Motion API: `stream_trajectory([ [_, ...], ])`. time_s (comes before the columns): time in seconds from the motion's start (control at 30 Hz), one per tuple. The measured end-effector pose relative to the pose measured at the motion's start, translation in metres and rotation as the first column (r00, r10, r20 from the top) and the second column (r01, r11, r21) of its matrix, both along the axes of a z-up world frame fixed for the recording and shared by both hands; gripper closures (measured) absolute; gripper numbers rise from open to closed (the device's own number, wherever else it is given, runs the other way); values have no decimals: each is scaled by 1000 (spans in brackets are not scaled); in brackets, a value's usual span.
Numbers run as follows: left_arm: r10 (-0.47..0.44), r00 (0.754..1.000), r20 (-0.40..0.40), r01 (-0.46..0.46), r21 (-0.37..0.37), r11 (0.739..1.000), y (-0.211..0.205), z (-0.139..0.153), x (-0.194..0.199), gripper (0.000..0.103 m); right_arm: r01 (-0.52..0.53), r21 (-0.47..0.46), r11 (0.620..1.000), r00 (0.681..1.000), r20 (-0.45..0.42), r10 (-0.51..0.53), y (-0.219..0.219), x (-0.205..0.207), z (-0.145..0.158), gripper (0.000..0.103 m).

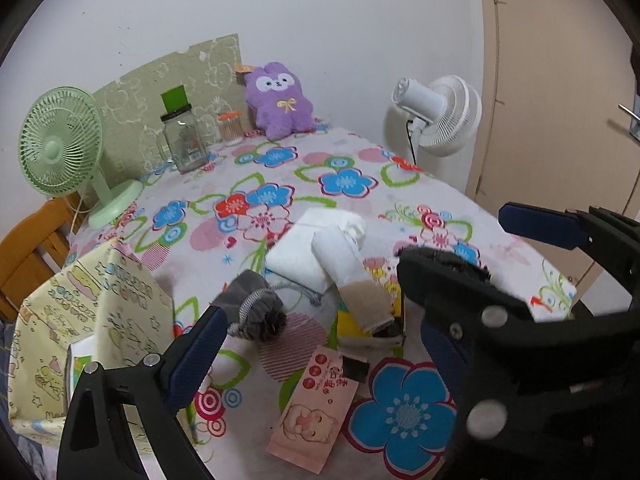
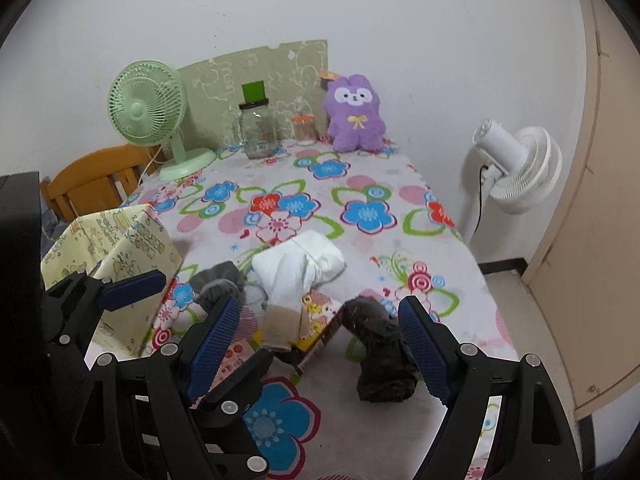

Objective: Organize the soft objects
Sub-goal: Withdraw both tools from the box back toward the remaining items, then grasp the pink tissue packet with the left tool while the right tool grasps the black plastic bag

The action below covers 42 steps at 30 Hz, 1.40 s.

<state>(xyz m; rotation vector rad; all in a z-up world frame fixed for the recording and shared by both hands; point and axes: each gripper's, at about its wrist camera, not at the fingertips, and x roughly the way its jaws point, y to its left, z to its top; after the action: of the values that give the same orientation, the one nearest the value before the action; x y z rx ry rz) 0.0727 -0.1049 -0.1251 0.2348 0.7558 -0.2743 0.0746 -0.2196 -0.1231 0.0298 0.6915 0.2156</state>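
Observation:
Soft things lie mid-table on the flowered cloth (image 1: 320,184): a folded white cloth (image 1: 296,256), a white sock with a beige end (image 1: 352,272) across it, and a grey bundle with a cord (image 1: 256,308). My left gripper (image 1: 316,332) hovers open just before the grey bundle and the sock. A dark sock (image 2: 380,360) lies between the fingers of my open right gripper (image 2: 318,304), close to its right pad and untouched. In the right wrist view the left gripper's fingers (image 2: 132,284) cross under the right gripper's left finger. A purple plush (image 2: 356,112) sits at the far edge.
A yellow patterned bag (image 1: 100,320) stands at the left. A yellow box (image 1: 348,320) and a pink packet (image 1: 316,396) lie near the socks. At the back stand a green fan (image 1: 60,140) and a glass jar (image 1: 184,140). Beyond the table's right edge are a white fan (image 2: 516,168) and a door (image 2: 592,240).

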Motion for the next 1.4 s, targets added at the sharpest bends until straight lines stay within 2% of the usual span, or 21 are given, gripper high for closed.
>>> stream_trajectory([
  [0.13,-21,1000,-13,21,24,999,-1,-12,-1,5,15,37,999,1000,-15,-15,-7,4,-12,19],
  [0.33,-39,998,-51,40,14,999,-3,-28,2,5,49,51,997,999,-25,-47,-14,7,-28,19],
  [0.57,-57,990,-128,59,11,998,-6,-50,7,12,64,35,997,997,-39,-62,-16,5,-47,19],
  [0.77,-49,986,-159,49,-10,999,-1,-56,11,18,63,39,997,997,-57,-60,-16,7,-55,19],
  [1.0,-89,984,-152,90,-2,996,-5,-54,7,32,62,45,997,996,-68,-58,-13,12,-59,19],
  [1.1,-95,983,-158,96,-1,995,-8,-52,9,50,63,39,997,996,-70,-61,-13,14,-60,19],
  [1.13,-97,982,-163,97,-4,995,-8,-52,10,53,65,40,997,996,-71,-62,-14,14,-61,19],
  [1.4,-59,981,-183,57,-18,998,-4,-51,21,62,80,37,996,995,-68,-77,-17,19,-60,19],
])
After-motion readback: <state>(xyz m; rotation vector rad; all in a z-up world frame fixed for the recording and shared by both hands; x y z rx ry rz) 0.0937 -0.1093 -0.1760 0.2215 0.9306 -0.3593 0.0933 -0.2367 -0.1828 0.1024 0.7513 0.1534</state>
